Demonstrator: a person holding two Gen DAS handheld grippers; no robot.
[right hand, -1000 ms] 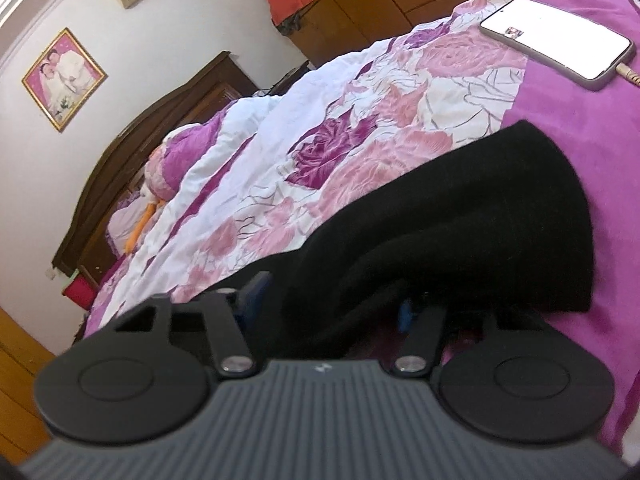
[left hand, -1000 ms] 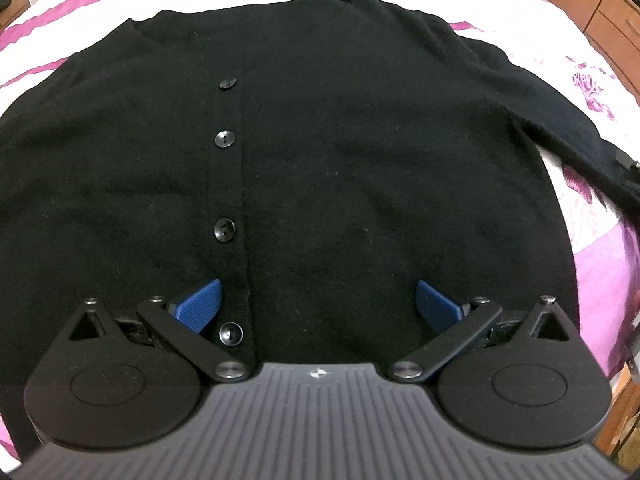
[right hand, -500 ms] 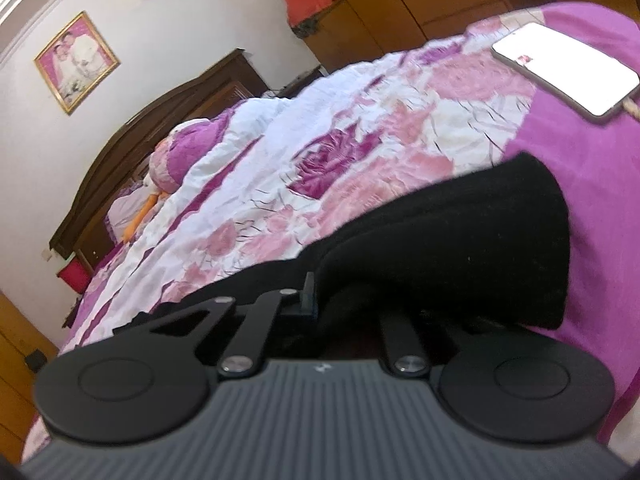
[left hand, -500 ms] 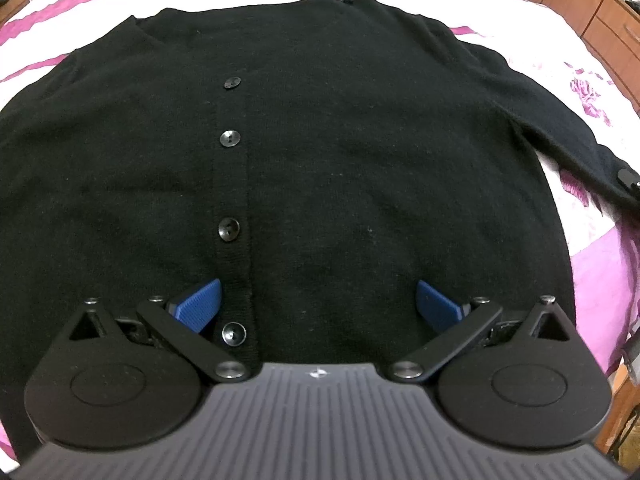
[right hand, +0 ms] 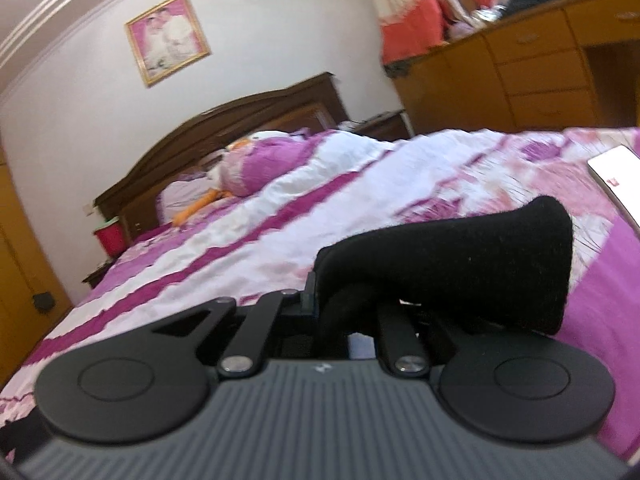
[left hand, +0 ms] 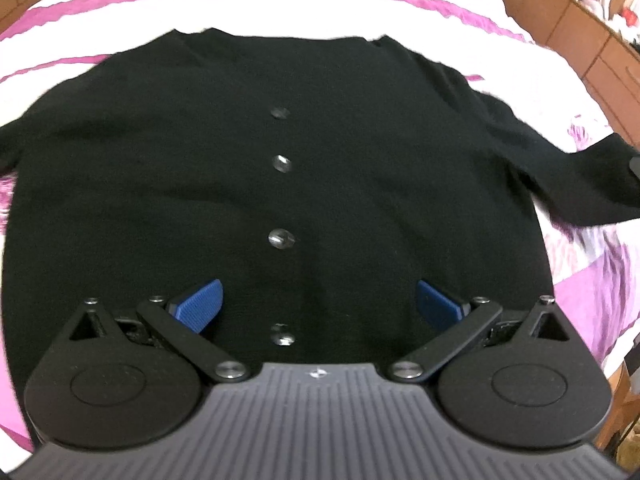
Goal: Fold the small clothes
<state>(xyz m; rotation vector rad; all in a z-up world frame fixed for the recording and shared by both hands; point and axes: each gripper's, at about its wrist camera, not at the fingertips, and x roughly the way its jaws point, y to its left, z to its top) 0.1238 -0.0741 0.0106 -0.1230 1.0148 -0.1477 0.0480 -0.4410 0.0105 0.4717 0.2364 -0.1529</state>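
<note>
One black cardigan, spread flat, front up, on the bed; its hem lies nearest the left gripper. Four buttons run in a line up the cardigan's middle; the lowest sits between the gripper's two blue pads. Left jaws stand wide apart above the hem, holding nothing. One sleeve stretches off the cardigan's right side, its end cut off by the frame edge. Right gripper: jaws closed on the sleeve cuff, lifted off the bed; fingertips hidden under the fabric. One phone right of the cuff, partly cut off. One framed picture above the headboard, blurred.
</note>
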